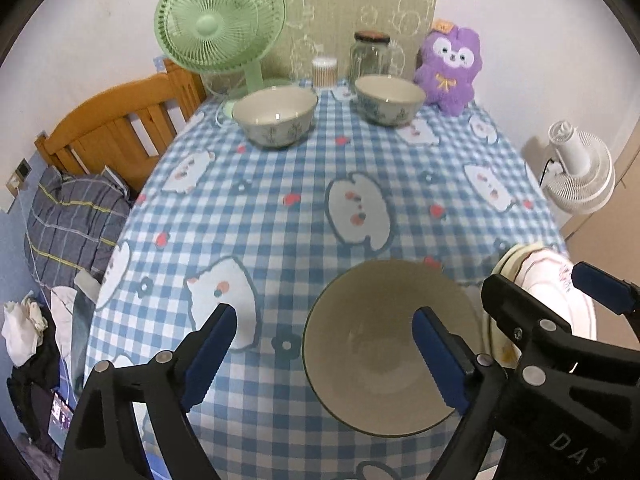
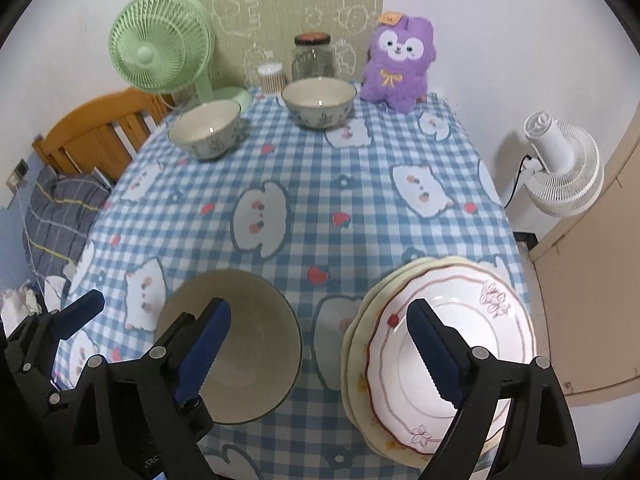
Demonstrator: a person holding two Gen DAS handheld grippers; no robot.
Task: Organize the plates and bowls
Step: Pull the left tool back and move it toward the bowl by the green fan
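Observation:
A cream bowl (image 1: 384, 344) sits at the table's near edge; it also shows in the right wrist view (image 2: 248, 344). A stack of plates (image 2: 448, 352) with a white pink-rimmed plate on top lies to its right, seen in part in the left wrist view (image 1: 560, 300). Two patterned bowls stand at the far end, one left (image 1: 276, 116) (image 2: 208, 130), one right (image 1: 390, 98) (image 2: 318, 102). My left gripper (image 1: 324, 356) is open, its right finger above the near bowl. My right gripper (image 2: 320, 352) is open, straddling the gap between the bowl and the plates.
A green fan (image 1: 220, 24), a glass jar (image 1: 370, 58), a small swab container (image 1: 324, 72) and a purple plush toy (image 1: 448, 68) line the back of the blue checked tablecloth (image 1: 280, 216). A wooden bed frame (image 1: 116, 132) stands left, a white fan (image 2: 560, 164) right.

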